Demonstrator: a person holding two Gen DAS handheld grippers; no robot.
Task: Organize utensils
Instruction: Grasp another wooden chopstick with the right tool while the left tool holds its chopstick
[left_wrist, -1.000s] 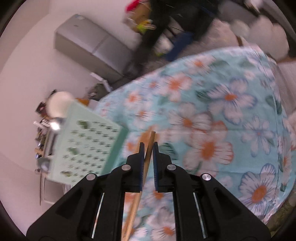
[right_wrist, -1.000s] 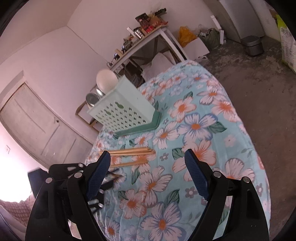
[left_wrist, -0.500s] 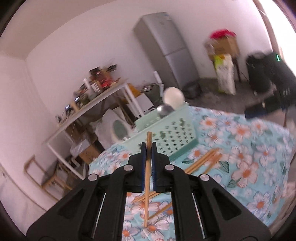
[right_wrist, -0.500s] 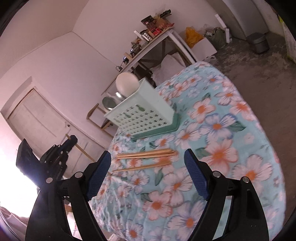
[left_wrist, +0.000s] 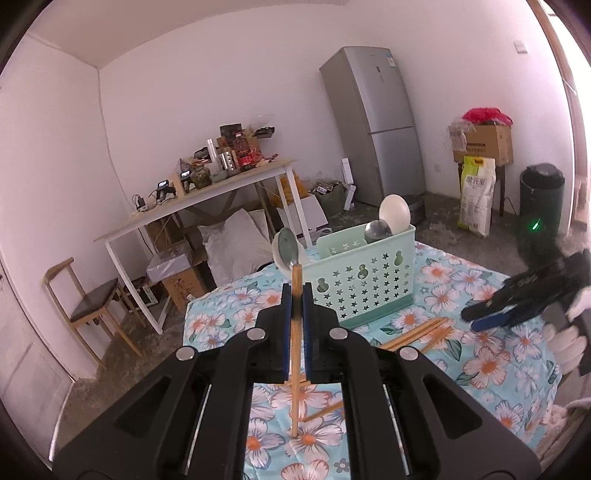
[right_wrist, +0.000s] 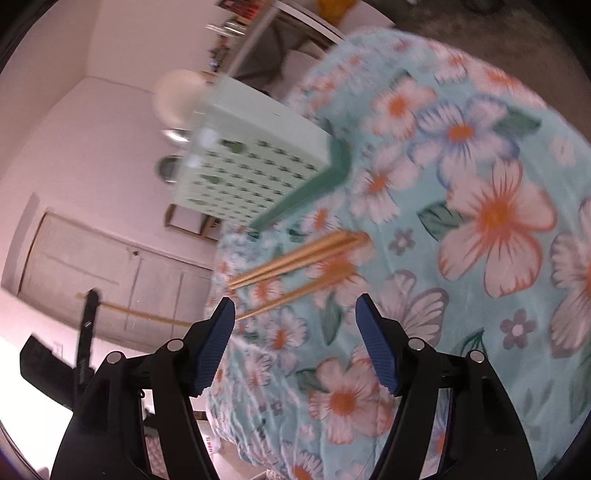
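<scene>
My left gripper (left_wrist: 295, 295) is shut on one wooden chopstick (left_wrist: 294, 369), which it holds upright above the floral tablecloth (left_wrist: 480, 369). Behind it stands the mint-green utensil basket (left_wrist: 369, 280) with spoons (left_wrist: 395, 214) sticking out. Several loose chopsticks (left_wrist: 417, 334) lie on the cloth in front of the basket. My right gripper (right_wrist: 295, 325) hovers just short of those chopsticks (right_wrist: 295, 254). Its jaws are closing, with only cloth between them. In the right wrist view, which is blurred, the basket (right_wrist: 258, 155) sits beyond them and the left gripper's chopstick (right_wrist: 140, 314) shows at the far left.
The table's near edge (right_wrist: 229, 387) drops off close under the right gripper. A white desk (left_wrist: 207, 195) with clutter, a chair (left_wrist: 88, 306), a fridge (left_wrist: 376, 125) and boxes stand behind the table. A gloved hand (left_wrist: 565, 343) shows at the right.
The left gripper rolled upright and rose with its chopstick, and now faces the basket. The right gripper dropped closer to the loose chopsticks, and its jaws narrowed.
</scene>
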